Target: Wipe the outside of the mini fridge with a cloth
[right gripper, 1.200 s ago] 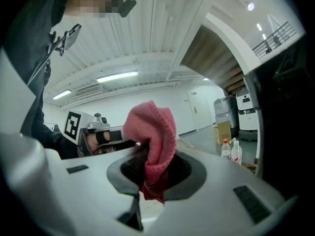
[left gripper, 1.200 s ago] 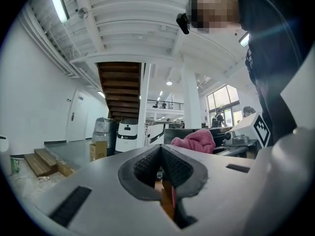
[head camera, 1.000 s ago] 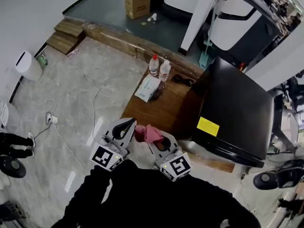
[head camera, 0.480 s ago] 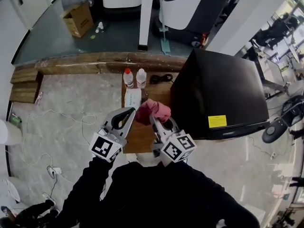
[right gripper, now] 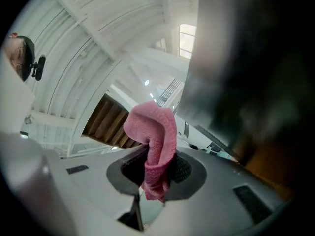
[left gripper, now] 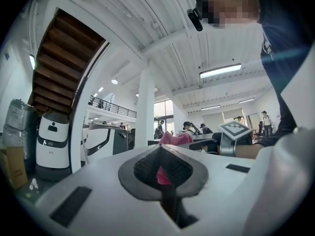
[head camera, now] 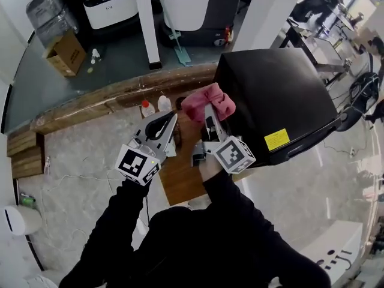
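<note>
Two tongs reach out from the person's black sleeves (head camera: pixel 198 239) above a brown wooden desk (head camera: pixel 179 182). The left tongs (head camera: pixel 170 120) have their tips brought together and clamp nothing. In the left gripper view a sliver of pink shows through the hollow behind the tips, judged to be the cloth lying beyond them, not something held. The right tongs (head camera: pixel 208 114) are closed on a crumpled pink terry cloth (head camera: pixel 207 98), pinched near its lower end so that the bulk stands past the tips as a folded lobe. On the desk just beyond the left tongs stands a small clear bottle with a red cap (head camera: pixel 147 108). Farther on, at the desk's right side, sits the black box-shaped mini fridge (head camera: pixel 282 89), with a yellow label (head camera: pixel 276 140) near one edge of its upper face. In the head view the cloth overlaps the fridge's near corner. In the right gripper view the dark wall looms close beside the cloth with a gap between, so contact cannot be confirmed. Beyond, a cardboard box (head camera: pixel 66 51) rests on the grey floor (head camera: pixel 108 65). Progress, as judged: the cloth is gripped and brought to the fridge, no wiped streak is visible on any face, and the wiping of the outer surfaces appears to be left to do.
</note>
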